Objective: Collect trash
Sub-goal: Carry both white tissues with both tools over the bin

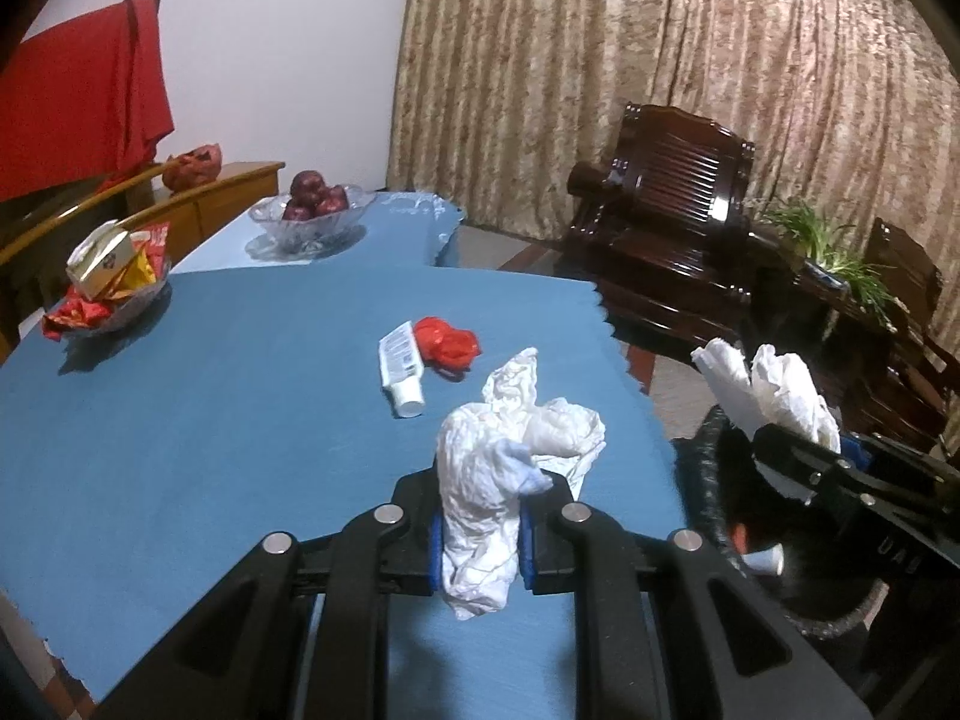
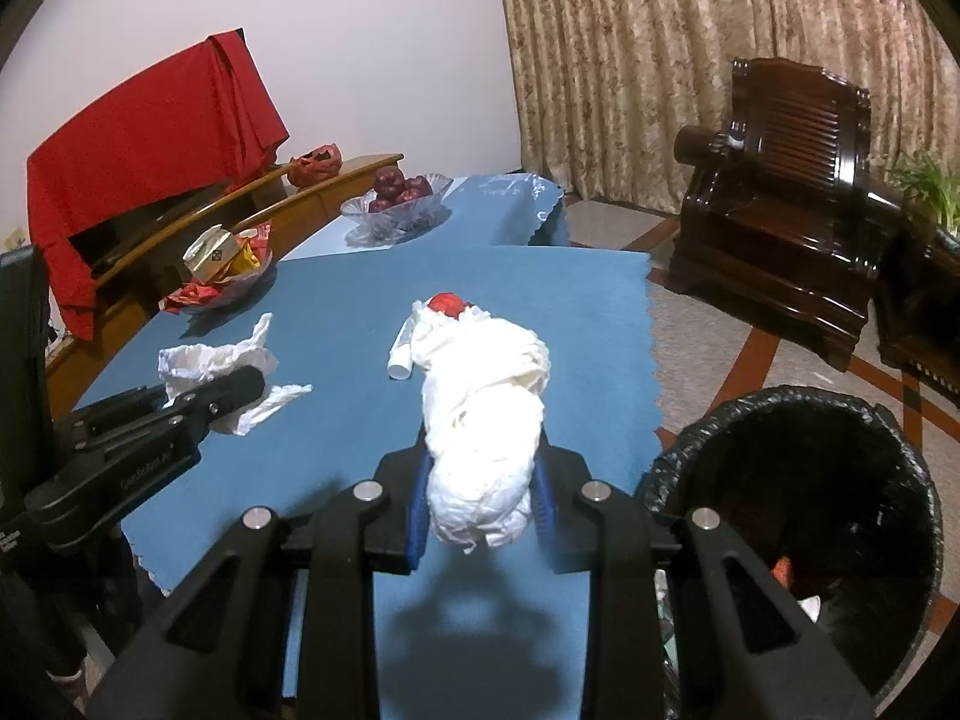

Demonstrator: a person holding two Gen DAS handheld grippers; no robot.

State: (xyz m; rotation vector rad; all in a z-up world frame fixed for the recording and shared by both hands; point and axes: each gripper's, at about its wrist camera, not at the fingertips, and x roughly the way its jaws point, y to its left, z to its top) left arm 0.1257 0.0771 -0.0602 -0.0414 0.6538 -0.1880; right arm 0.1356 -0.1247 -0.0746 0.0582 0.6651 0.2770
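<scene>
My left gripper [image 1: 480,516] is shut on a crumpled white tissue [image 1: 480,516] above the blue tablecloth [image 1: 210,432]; it also shows at the left of the right wrist view [image 2: 240,390] with its tissue [image 2: 204,360]. My right gripper [image 2: 480,504] is shut on a second white tissue wad [image 2: 480,414], and shows at the right of the left wrist view [image 1: 774,438] holding that wad [image 1: 774,384] over the bin. A white tube [image 1: 401,369] and a red wrapper [image 1: 447,343] lie on the cloth. A black-lined trash bin [image 2: 798,480] stands right of the table.
Two glass bowls stand at the back: one with red apples [image 1: 312,210], one with snack packets and a carton [image 1: 108,282]. A dark wooden armchair [image 2: 780,198] and a potted plant [image 1: 828,246] stand to the right. A red cloth [image 2: 150,150] hangs over a cabinet at left.
</scene>
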